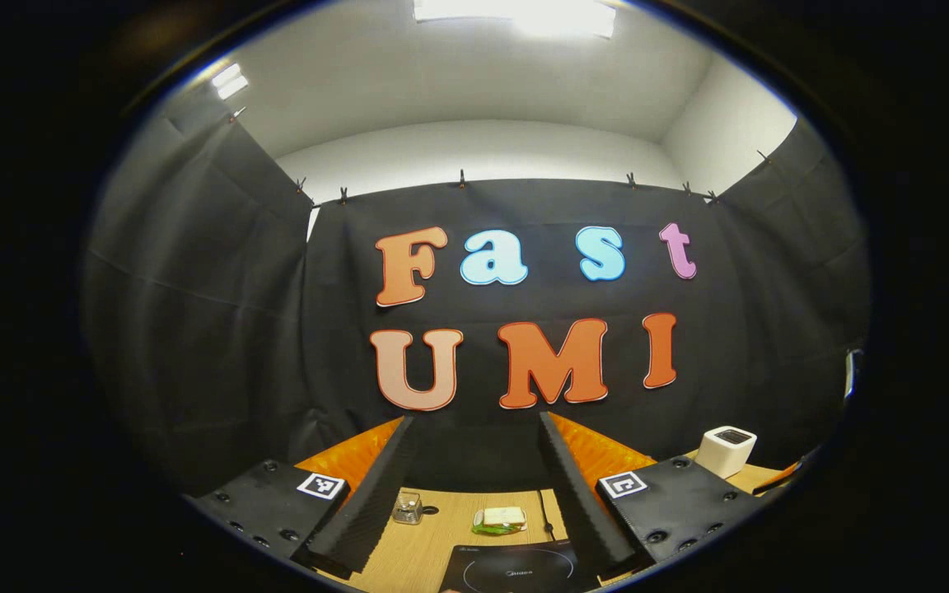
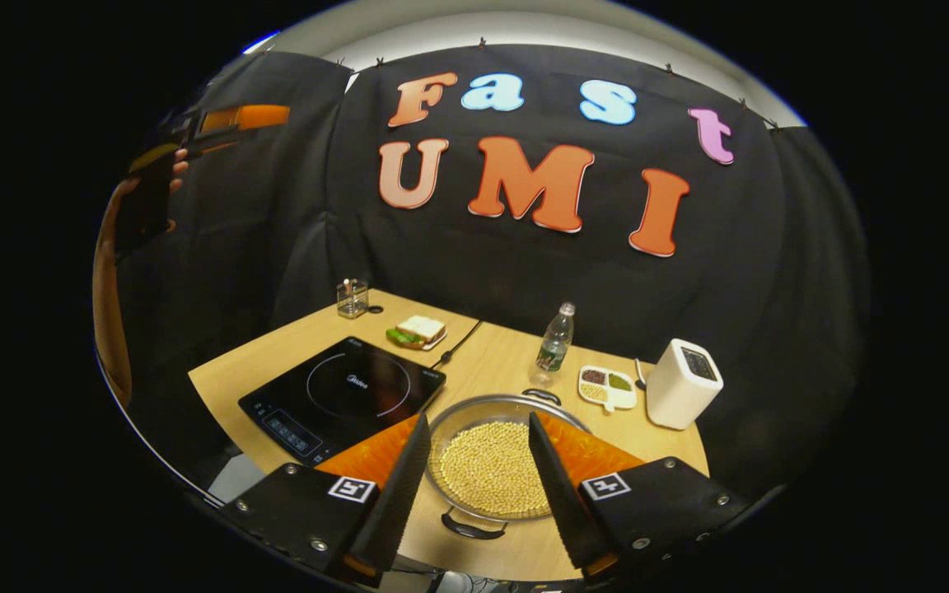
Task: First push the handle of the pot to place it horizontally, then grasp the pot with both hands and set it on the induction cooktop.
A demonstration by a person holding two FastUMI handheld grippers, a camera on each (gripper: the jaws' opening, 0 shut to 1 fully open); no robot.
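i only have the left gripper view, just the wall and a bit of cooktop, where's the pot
Observer: The pot sits on the table just to the right of the induction cooktop, in front of the right gripper.
Operator: is it empty
Observer: No, it holds a layer of small pale beans.
Operator: handles?
Observer: Two dark loop handles: the near handle toward the right gripper, the far handle toward the water bottle.
Operator: is the right gripper on it yet
Observer: No, its jaws are open and nothing is between them; it hangs above the pot.
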